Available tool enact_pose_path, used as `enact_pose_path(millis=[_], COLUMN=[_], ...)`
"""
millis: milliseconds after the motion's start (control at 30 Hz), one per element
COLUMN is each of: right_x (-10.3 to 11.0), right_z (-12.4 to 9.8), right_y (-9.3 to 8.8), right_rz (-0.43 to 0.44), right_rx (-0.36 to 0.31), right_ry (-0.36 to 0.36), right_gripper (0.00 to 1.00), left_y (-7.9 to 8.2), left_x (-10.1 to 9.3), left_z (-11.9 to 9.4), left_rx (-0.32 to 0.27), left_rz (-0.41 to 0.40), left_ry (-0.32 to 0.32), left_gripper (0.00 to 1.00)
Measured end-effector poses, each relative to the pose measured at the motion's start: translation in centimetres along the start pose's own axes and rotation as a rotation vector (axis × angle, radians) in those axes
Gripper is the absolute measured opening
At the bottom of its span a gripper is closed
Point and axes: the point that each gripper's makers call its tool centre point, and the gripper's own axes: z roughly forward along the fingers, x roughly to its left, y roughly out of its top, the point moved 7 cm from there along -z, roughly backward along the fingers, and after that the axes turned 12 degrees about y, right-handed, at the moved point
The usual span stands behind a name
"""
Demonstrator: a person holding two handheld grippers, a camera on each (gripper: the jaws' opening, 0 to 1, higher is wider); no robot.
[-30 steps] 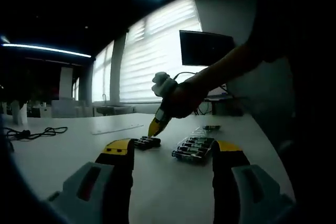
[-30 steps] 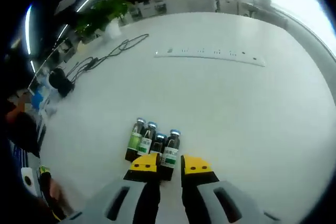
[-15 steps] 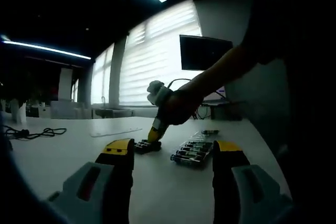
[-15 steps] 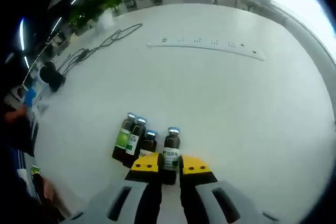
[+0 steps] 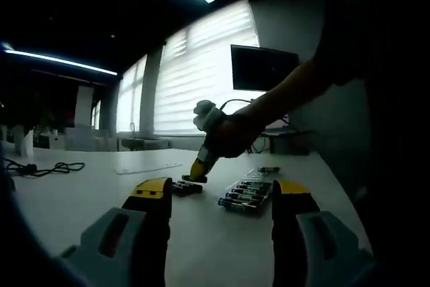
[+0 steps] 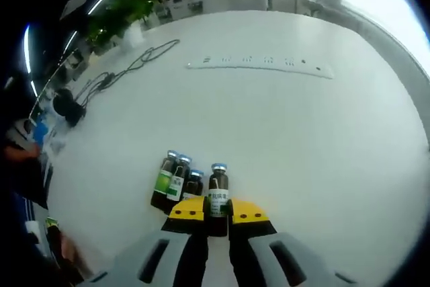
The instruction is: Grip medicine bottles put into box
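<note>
Right gripper [image 6: 216, 208]: its yellow-tipped jaws are closed on one dark medicine bottle [image 6: 217, 189], pinching the body low down so the cap and label stay clear above the tips.
Held bottle: upright between the jaws, blue cap pointing away from the camera, standing a little apart from its neighbours, which judging by that gap leaves room to take it away without knocking them.
Remaining bottles [image 6: 174, 181]: three more with blue caps, packed side by side on the white table [image 6: 289, 132], just left of the held one; two carry green labels.
Same gripper seen from afar: in the left gripper view it hangs from the person's hand [image 5: 225, 136], yellow tip down at the small bottle cluster [image 5: 185, 186].
Box [image 5: 246, 193]: a low tray of bottles lying in rows on the table, near the cluster and to its right in the left gripper view; probably the place the gripped bottle is meant for.
Left gripper [image 5: 220, 201]: jaws wide apart and holding nothing, low over the table and well back from both cluster and box, seemingly kept out of the working arm's way.
Table surroundings: a long power strip [image 6: 259, 64] and a dark cable [image 6: 127, 65] lie well beyond the bottles, away from the path to the box.
Step in hand: bottle gripped, transfer to the box not yet made.
</note>
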Motion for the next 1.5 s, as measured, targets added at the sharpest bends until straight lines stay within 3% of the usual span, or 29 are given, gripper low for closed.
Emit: enact_pose_path(millis=[133, 467, 633, 800, 1033, 1167, 1333, 1500], right_x=[0.0, -1.8, -2.2, -3.1, -5.1, -6.0, -7.5, -8.0], right_z=[-1.6, -6.8, -9.9, -11.6, -12.9, -12.7, -13.0, -12.6], right_y=[-0.3, -3.1, -5.4, -7.9, -10.9, -12.6, -13.7, -14.2], right_rz=[-0.002, 0.073, 0.146, 0.189, 0.225, 0.222, 0.176, 0.146], right_rx=[-0.039, -0.131, -0.211, -0.232, -0.264, -0.244, -0.229, -0.203], right_ry=[0.022, 0.031, 0.04, 0.024, -0.044, -0.07, -0.139, -0.16], right_gripper=[0.07, 0.07, 0.07, 0.07, 0.07, 0.07, 0.07, 0.07], left_y=[0.0, -0.1, -0.2, -0.3, -0.4, -0.5, -0.5, -0.6], left_x=[0.0, 0.0, 0.0, -0.2, -0.3, -0.3, -0.3, -0.3], left_z=[0.0, 0.1, 0.2, 0.2, 0.3, 0.3, 0.3, 0.3], left_rx=[0.004, 0.009, 0.017, 0.021, 0.025, 0.028, 0.033, 0.038], left_rz=[0.001, -0.008, -0.007, -0.005, -0.001, 0.0, 0.009, 0.013], left_ry=[-0.002, -0.004, -0.007, -0.018, -0.023, -0.022, -0.021, -0.017], left_gripper=[0.52, 0.52, 0.52, 0.52, 0.52, 0.51, 0.51, 0.51])
